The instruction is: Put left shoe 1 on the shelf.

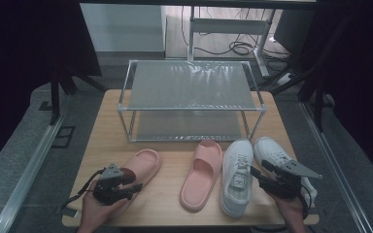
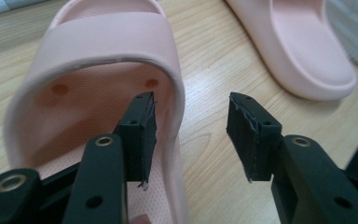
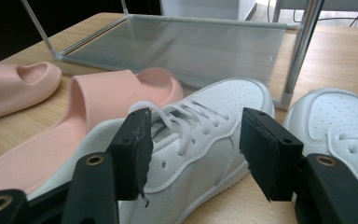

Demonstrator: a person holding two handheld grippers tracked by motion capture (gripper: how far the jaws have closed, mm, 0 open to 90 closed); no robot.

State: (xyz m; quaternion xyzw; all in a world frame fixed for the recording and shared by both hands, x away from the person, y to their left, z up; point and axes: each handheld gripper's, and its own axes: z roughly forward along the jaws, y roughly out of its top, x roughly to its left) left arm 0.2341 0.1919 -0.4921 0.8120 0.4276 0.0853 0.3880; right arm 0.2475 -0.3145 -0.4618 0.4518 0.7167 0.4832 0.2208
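Left gripper (image 2: pixel 191 135): open, straddling the side wall of the left slipper (image 2: pixel 98 88) without pressing it. The slipper lies on the desk (image 1: pixel 170 204), front left. Right gripper (image 3: pixel 193 154): open around a white sneaker (image 3: pixel 200 135), pads clear.

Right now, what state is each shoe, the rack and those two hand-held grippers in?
Left pink slide: flat on the table, its side wall between the left gripper's open jaws, not pinched.
Right pink slide: flat on the table, untouched.
Left white sneaker: upright, laced, between the right gripper's jaws, apparently not pinched.
Right white sneaker: upright, laced.
Shoe rack: both shelves empty.
Left gripper: open.
Right gripper: open.
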